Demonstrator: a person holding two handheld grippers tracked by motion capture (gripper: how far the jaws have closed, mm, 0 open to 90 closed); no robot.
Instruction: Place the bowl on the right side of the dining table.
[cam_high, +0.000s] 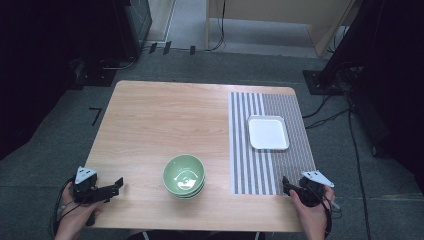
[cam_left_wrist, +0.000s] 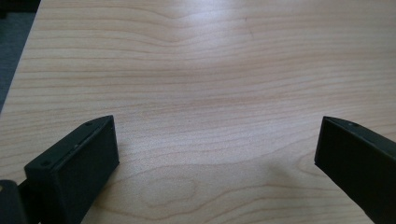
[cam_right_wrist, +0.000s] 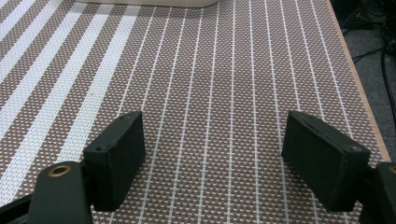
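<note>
The wooden table (cam_high: 165, 120) is the biggest thing here, pale with a plain grain, standing on grey carpet in a dim room with black stands and trailing cables around it and a light wooden piece of furniture at the far end. A brown-and-white striped woven placemat (cam_high: 250, 150) covers the table's right part from far edge to near the front. On the mat's far half lies a white rectangular tray (cam_high: 268, 132) with rounded corners, empty and flat. Left of the mat, near the front middle of the table, sits a stack of green bowls (cam_high: 184, 176), glossy pale green inside with a faint swirl at the bottom, rims nested one on another; how many there are is hard to tell. No brand, label or writing can be read on anything. The left gripper (cam_high: 112, 189) is held over the front left corner, well apart from the bowls, jaws spread wide over bare wood with nothing between them. The right gripper (cam_high: 289, 186) is over the near end of the mat, jaws likewise wide apart and empty.
</note>
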